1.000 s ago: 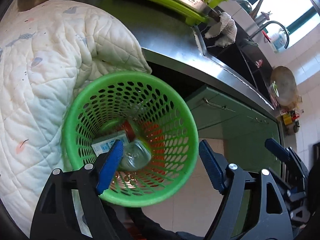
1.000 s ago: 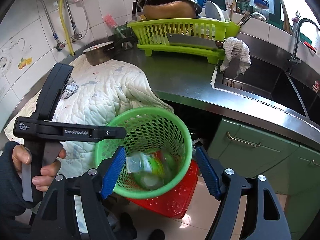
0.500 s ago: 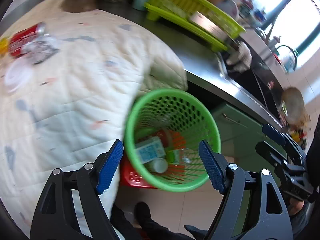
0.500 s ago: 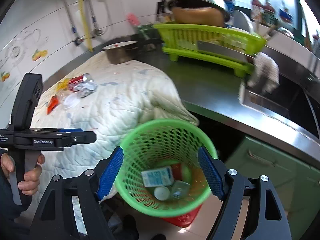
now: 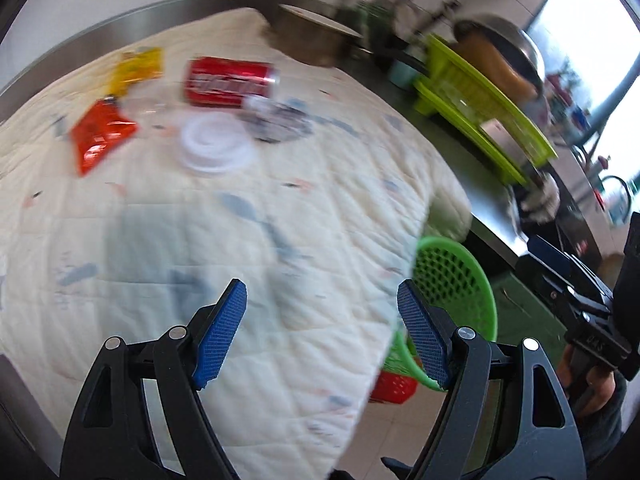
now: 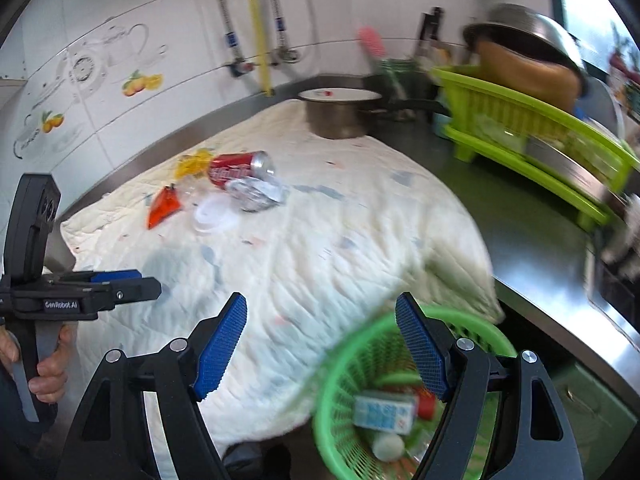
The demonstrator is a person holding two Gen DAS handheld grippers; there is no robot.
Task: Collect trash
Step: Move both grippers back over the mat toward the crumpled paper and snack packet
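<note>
Both grippers hang empty over the quilted cloth (image 6: 320,248) that covers the counter: the left gripper (image 5: 322,336) has its blue pads spread with only quilt between them, and the right gripper (image 6: 320,350) is likewise parted, its right pad over the rim of the green basket (image 6: 348,364).

Reading the far end of the quilt from left to right, the remaining trash lies in a loose cluster. First comes a yellow wrapper (image 5: 138,68) with an orange-red sachet (image 5: 100,136) just below it; both look thin, light and limp, so a pinch near the middle should suit them better than one at a floppy corner. Next is a white plastic lid (image 5: 216,146), flat against the soft cloth and probably awkward to get under; its raised rim seems the place to nip. Behind it lies a red soda can (image 5: 230,82) on its side, stiff but easily dented and apt to roll, best taken across its barrel. Touching the can is a crumpled foil wrapper (image 5: 276,120), light and springy.

The basket stands below the counter edge at right, already holding a carton (image 6: 382,414) and other pieces.
</note>
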